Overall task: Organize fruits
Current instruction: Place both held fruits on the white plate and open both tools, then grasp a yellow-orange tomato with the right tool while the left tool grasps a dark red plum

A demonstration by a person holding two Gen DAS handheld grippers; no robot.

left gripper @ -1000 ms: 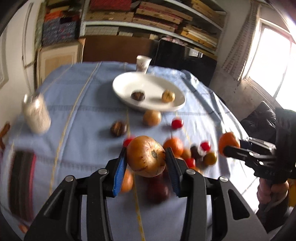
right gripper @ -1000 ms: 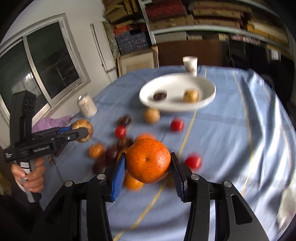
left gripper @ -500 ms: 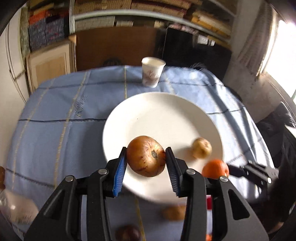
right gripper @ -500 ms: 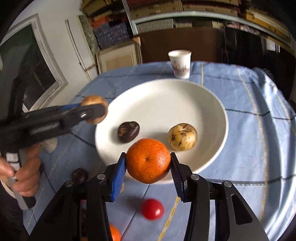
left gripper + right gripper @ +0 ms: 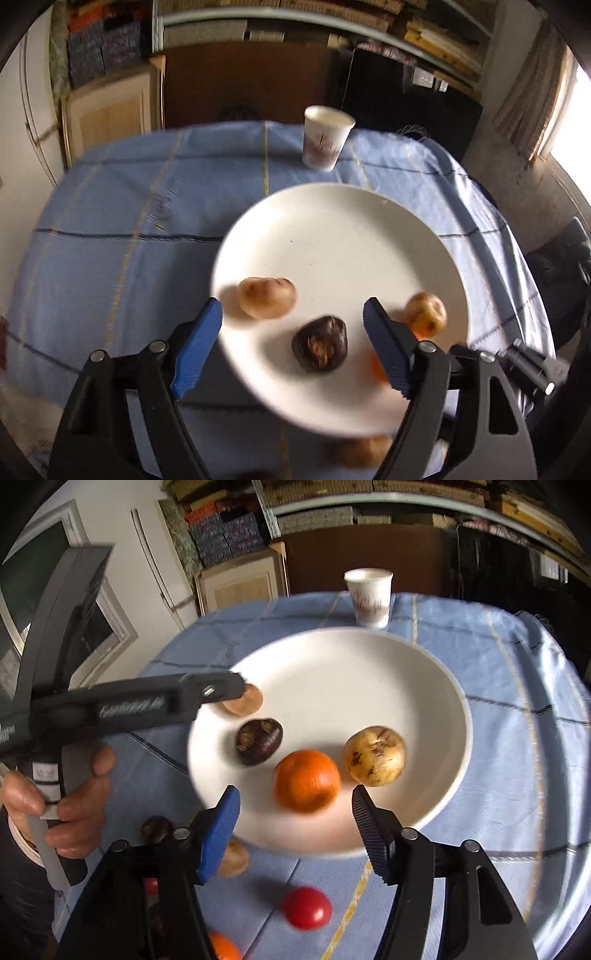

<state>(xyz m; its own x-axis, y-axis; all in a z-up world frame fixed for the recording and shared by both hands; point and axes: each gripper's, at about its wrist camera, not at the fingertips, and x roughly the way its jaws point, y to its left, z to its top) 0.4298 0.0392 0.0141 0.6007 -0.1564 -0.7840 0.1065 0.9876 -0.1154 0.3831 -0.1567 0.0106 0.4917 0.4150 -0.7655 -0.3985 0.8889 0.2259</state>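
Now that both jaws have just been opening, our left gripper (image 5: 291, 325) and right gripper (image 5: 293, 805) hang empty, onion (image 5: 266, 297) and orange (image 5: 306, 780) loose on the plate (image 5: 369, 672).

Crowded shelves (image 5: 424, 40) along back wall, wooden cabinet (image 5: 240, 583) below; bright window (image 5: 576, 122) right, curtain (image 5: 532, 103) beside.

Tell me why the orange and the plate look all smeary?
Right wrist view: the orange is streaked with motion blur, and so is the near rim of the white plate, while the paper cup stays fairly crisp. Left wrist view: the tan fruit and the plate's near edge are smeared, and window glare whitens the right side. The fisheye lens bends the table edges in both views.
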